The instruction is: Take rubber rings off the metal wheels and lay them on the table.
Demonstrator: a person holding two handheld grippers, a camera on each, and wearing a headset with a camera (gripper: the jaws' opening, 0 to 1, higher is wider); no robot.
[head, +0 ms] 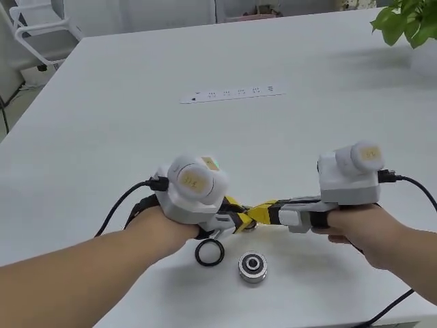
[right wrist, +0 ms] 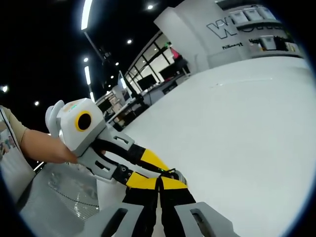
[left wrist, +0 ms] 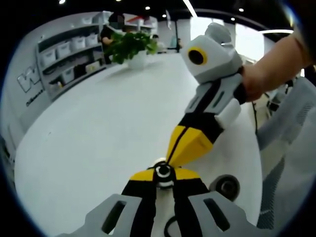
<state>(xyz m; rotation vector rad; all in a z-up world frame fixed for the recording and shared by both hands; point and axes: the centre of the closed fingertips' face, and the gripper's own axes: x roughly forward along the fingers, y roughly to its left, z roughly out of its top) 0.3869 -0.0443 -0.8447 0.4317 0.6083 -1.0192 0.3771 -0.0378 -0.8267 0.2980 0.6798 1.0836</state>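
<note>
- Near front edge of the tabletop [head: 136, 123], the two grippers meet tip to tip, pointing at each other.
- left gripper [left wrist: 163, 180]: fingers closed on a small metal wheel [left wrist: 163, 171], one yellow tip on each side of it; wheel's face is turned toward that gripper's camera.
- right gripper [right wrist: 159, 181]: comes in from opposite side, fingers drawn together w/ barely a slit btwn them, tips right against the same wheel. Can't tell whether they pinch its rubber.
- rubber ring [head: 209, 252]: black, lies flat on tabletop just in front of the left gripper's hand, nearer the person than the meeting tips.
- second wheel [head: 252, 266]: lies flat just right of that ring, close but not touching; dark band round its rim, shiny hub in the middle.
- Farther back, mid-tabletop: white power strip [head: 232, 93], well apart from the work.
- Far right corner: green plant [head: 408, 20].
- Black cable runs off each gripper body.
</note>
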